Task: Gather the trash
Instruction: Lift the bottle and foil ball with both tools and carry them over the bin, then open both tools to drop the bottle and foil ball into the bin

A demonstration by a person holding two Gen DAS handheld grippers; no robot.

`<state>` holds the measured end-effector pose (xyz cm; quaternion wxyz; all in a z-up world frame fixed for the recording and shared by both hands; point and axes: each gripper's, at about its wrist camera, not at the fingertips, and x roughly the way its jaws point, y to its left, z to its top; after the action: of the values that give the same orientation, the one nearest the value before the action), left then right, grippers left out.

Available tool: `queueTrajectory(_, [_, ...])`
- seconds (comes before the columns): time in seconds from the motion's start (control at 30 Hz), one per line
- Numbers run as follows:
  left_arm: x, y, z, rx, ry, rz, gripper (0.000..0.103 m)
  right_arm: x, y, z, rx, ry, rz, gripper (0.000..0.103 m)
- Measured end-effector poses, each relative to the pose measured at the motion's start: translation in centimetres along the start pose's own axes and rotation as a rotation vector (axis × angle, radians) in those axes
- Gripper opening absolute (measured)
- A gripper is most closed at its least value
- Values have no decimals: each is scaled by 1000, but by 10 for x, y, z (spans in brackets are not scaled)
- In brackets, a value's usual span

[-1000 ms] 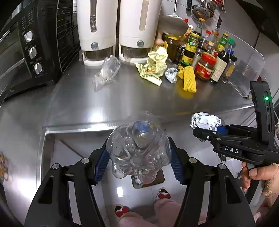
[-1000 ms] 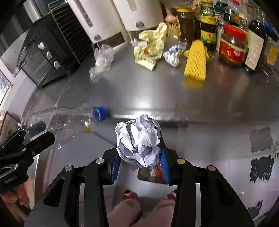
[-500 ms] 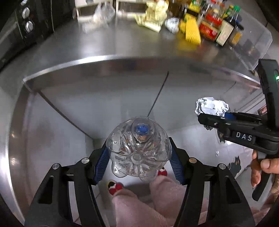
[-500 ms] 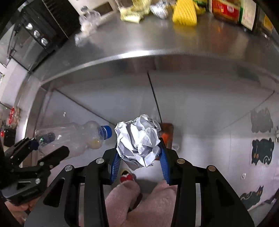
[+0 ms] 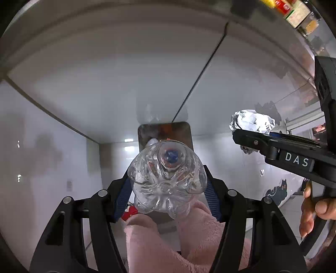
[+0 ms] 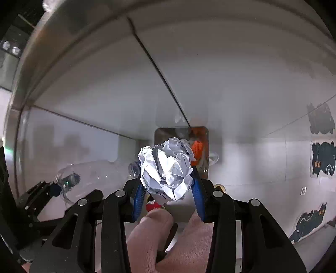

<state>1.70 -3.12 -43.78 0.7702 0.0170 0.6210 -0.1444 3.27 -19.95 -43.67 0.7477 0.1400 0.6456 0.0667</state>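
I grip a clear bottle (image 5: pixel 167 180) base-first in my left claw (image 5: pixel 166 195) | my right claw (image 6: pixel 167 189) clamps a paper ball (image 6: pixel 166 168) | pink-trousered legs (image 5: pixel 189 237) below | both loads hang above a square bin (image 6: pixel 202 147) by the steel cabinet (image 6: pixel 189 73) | cat stickers (image 6: pixel 322 159) far right.

The jars (image 5: pixel 294 10) at the top right corner were cut off by the frame edge, labels unreadable. The bin's (image 6: pixel 204 151) contents were blurred; only something orange (image 6: pixel 197 150) showed. The plastic bottle (image 5: pixel 167 180) hid most of the bin opening in the left view. The cat stickers (image 6: pixel 323 159) were cropped at the right edge.
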Motion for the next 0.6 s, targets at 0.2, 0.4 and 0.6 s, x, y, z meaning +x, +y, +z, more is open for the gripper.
queueTrajectory(0.2, [37, 0, 10, -5, 49, -9, 59, 39, -7, 9, 35, 51, -6, 41])
queueTrajectory(0.4, [59, 4, 19, -4, 90, -13, 59, 60, -15, 17, 73, 79, -11, 42])
queueTrajectory(0.6, [72, 6, 22, -9, 107, -18, 59, 67, -16, 26, 91, 93, -16, 44])
